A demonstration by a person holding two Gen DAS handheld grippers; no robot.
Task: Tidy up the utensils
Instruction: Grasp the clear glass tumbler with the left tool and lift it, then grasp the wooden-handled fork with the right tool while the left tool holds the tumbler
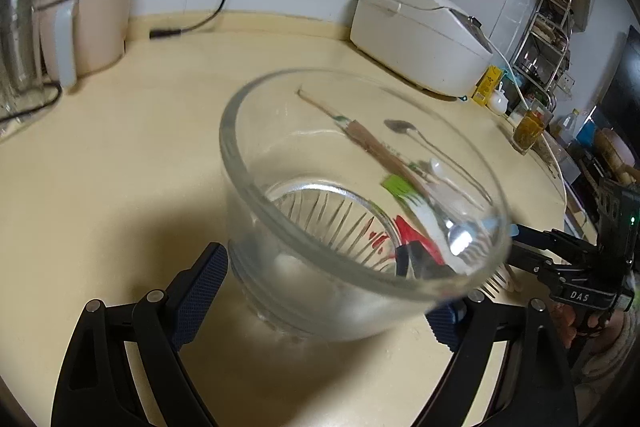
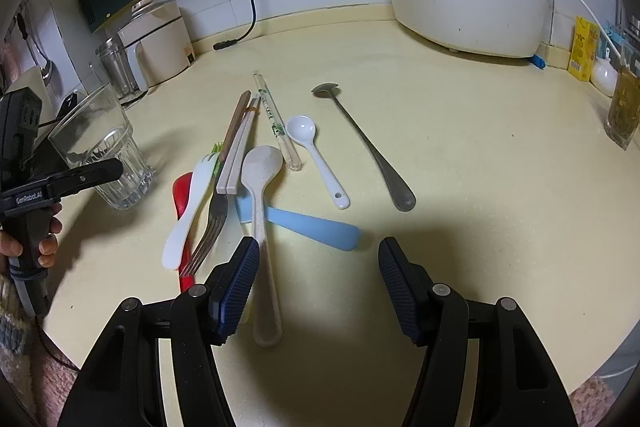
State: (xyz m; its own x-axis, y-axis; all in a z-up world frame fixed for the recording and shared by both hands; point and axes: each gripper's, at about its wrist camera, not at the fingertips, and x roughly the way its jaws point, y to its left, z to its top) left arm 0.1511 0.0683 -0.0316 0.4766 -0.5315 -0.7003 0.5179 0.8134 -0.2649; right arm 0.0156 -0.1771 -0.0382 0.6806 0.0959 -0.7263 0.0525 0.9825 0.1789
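From the left wrist we see our left gripper (image 1: 320, 291) clasping the glass tumbler (image 1: 352, 195) by its base, the utensils only blurred shapes through it. The right wrist view lays them out plainly mid-desk (image 2: 480, 155): chopsticks (image 2: 236, 155), fork (image 2: 212, 223), white spoon (image 2: 320, 155), metal spoon (image 2: 368, 147), speckled spoon (image 2: 262, 211). Our right gripper (image 2: 318, 287) hangs spread above the near edge, holding nothing.

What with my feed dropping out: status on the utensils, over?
Left hand-held gripper straddles glass tumbler, grip unconfirmed. Right hand-held gripper open over speckled spoon. Other utensils loose on counter. Nothing blocking.
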